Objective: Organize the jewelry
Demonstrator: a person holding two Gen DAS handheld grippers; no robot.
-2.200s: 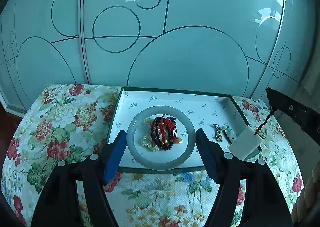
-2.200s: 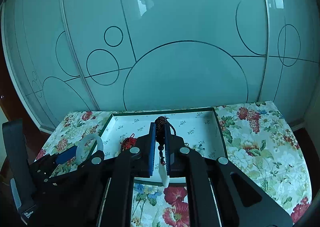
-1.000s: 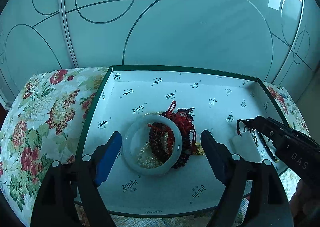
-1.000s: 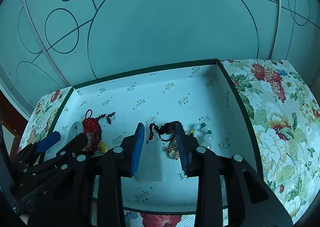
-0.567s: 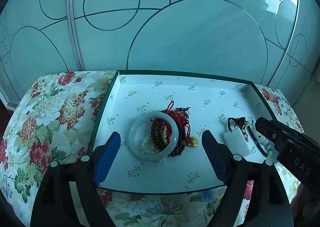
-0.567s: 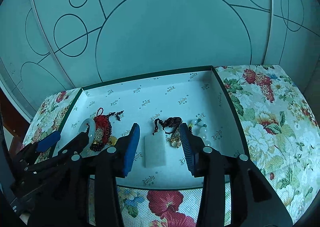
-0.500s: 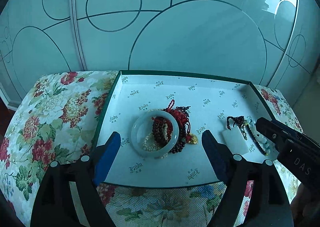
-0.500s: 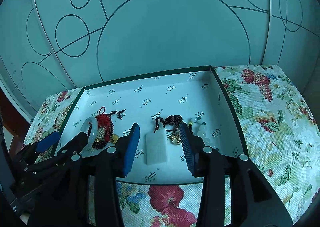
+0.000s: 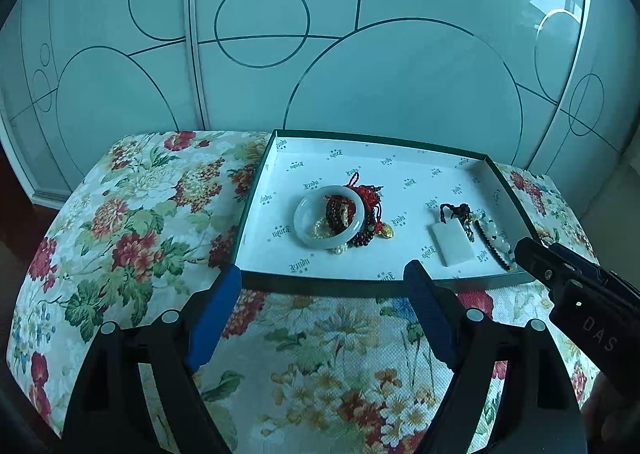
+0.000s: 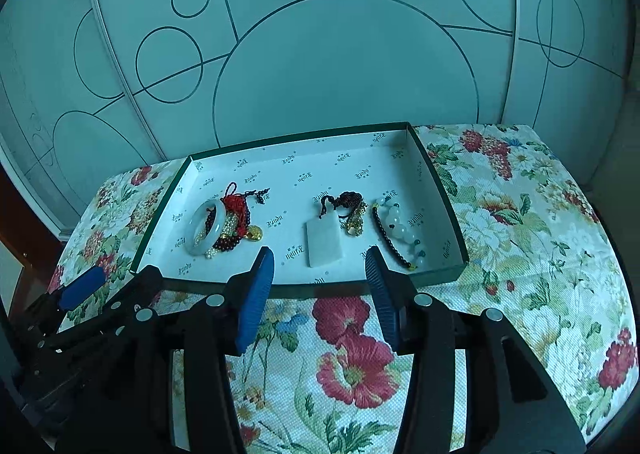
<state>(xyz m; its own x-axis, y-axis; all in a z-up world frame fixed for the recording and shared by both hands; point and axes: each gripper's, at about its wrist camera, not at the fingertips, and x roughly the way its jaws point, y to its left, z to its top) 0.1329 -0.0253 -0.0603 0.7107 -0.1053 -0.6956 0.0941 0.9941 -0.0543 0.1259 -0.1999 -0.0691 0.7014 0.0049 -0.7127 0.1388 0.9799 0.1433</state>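
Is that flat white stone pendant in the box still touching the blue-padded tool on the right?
Apart. The right wrist view shows the flat white rectangular pendant lying in the box, with the right tool, jaws opening, nearer the camera and nothing between them.

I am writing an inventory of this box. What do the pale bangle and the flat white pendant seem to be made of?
Pale bangle: probably jade or a similar stone, perhaps glass; smooth, glossy and slightly translucent, with a greenish-white tone.

Flat white pendant: probably white jade or a similar stone; a milky, even rectangular slab with a soft sheen, hung on a dark knotted cord. The pictures cannot rule out resin.
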